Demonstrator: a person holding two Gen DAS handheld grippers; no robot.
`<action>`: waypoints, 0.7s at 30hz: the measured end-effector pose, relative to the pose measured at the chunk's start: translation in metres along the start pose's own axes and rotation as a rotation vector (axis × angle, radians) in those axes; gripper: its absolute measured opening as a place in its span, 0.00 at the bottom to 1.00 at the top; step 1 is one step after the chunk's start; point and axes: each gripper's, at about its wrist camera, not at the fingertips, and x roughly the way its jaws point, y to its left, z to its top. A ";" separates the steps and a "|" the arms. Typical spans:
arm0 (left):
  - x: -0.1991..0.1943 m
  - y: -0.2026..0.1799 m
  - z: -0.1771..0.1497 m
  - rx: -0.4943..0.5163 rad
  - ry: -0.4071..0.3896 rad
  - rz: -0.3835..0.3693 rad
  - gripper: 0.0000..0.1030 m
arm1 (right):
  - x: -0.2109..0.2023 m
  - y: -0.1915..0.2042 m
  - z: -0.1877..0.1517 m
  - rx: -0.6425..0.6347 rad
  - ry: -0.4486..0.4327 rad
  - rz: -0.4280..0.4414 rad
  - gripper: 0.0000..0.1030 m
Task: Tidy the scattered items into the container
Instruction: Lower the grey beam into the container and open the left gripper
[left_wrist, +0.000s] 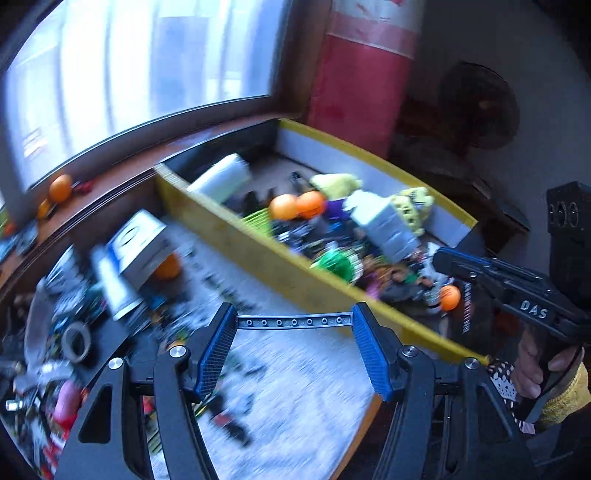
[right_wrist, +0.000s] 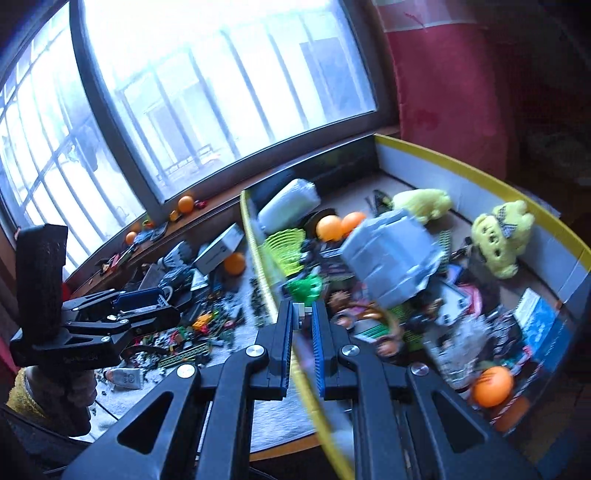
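left gripper (left_wrist: 294, 321) clamps wide apart; right gripper (right_wrist: 302, 314) pinched nearly closed.

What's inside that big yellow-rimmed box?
The yellow-rimmed cardboard box holds two yellow plush toys, orange balls, a grey crumpled packet and a green ridged plastic piece. Whatever lies beneath that heap is covered.

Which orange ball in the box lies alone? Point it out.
The orange ball in the box's near corner; the other two touch, mid-box.
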 end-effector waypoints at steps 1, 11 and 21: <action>0.008 -0.015 0.008 0.029 0.003 -0.020 0.63 | -0.001 -0.006 0.001 0.007 -0.003 -0.008 0.09; 0.065 -0.109 0.022 0.234 0.102 -0.140 0.63 | -0.012 -0.084 0.005 0.107 -0.011 -0.092 0.09; 0.086 -0.140 0.027 0.279 0.135 -0.149 0.63 | -0.012 -0.116 0.008 0.127 -0.013 -0.096 0.09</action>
